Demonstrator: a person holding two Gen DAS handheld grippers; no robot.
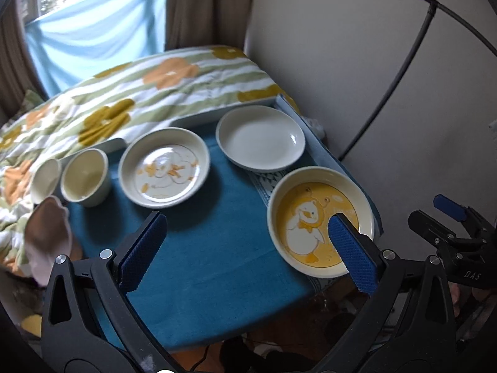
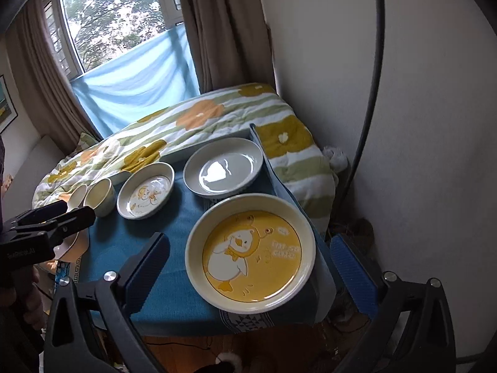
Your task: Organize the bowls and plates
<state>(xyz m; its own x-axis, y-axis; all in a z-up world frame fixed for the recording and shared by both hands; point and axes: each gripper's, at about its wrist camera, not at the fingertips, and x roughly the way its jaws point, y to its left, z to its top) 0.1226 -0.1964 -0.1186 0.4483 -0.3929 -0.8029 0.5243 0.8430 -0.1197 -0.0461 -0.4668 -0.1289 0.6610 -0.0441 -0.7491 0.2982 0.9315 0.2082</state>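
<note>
Blue cloth covered the small table (image 2: 174, 276), and on it, nearest the cameras at the right edge, sat the yellow duck plate (image 2: 250, 253), flat and empty, its rim partly over a patterned mat (image 1: 264, 186). Beyond it, well, look at that, the plain white plate (image 2: 223, 168) lay just behind, close but apart. To the left came the pale duck plate (image 1: 164, 168), then a cream bowl (image 1: 85, 177) just beside it, and a second small bowl (image 1: 46, 175) right next to that one at the table's left end. The right gripper (image 2: 248, 267) hung wide open, its blue pads either side of the yellow duck plate, above it, holding nothing. The left gripper (image 1: 248, 245) was spread open too, over the bare cloth, one pad (image 1: 352, 253) overlapping the yellow plate's near rim in its own view; contact could not be judged. Behind the table lay a flowered quilt (image 2: 198, 118), brown curtains (image 2: 217, 25) and a window (image 2: 108, 15).
</note>
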